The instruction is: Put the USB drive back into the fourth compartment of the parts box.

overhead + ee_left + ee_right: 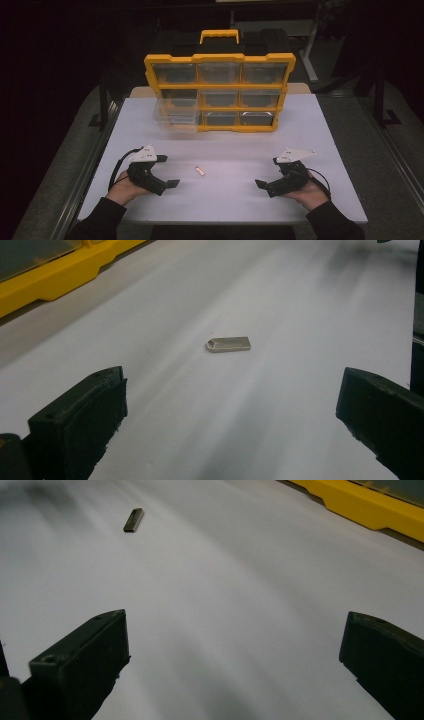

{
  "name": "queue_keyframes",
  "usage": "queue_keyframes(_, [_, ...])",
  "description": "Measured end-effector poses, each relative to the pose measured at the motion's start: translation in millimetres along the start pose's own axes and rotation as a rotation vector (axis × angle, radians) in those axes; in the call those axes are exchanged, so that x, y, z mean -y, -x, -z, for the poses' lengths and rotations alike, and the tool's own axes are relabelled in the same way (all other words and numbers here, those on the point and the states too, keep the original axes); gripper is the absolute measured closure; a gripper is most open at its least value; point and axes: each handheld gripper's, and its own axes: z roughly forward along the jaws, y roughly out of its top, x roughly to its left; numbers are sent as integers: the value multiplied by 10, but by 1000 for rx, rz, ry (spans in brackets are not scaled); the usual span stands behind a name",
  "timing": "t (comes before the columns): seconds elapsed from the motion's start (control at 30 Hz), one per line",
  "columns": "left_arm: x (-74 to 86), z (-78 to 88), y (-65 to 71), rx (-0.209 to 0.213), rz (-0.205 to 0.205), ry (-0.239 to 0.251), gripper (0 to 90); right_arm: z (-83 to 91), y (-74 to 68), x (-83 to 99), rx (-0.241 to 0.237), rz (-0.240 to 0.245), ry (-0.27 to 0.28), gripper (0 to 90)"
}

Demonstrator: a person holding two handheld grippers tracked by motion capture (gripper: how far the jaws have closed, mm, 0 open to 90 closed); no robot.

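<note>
Black blocky jaws wide apart; small flat metal stick (pixel 228 344) on smooth white table (pixel 300 300).

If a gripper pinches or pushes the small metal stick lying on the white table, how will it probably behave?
The metal stick looks rigid, so it should not bend. It lies flat with flat sides, so it would likely slide on the smooth table rather than roll. Being thin and shiny, it may slip between the pads.

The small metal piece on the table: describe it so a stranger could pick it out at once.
Start at the yellow drawer organizer standing at the far side of the white table. Come toward the near edge, to the bare stretch between the left tongs and the right tongs. The small metal piece lies flat there, alone, a slim silvery bar nearer the left tongs.
</note>
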Motion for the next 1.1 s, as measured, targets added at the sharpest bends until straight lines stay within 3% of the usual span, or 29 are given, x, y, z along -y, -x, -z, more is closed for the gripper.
queue_keyframes(1.1, [36, -6, -11, -6, -14, -4, 0, -32, -65, -111, -43, 12, 1, 0])
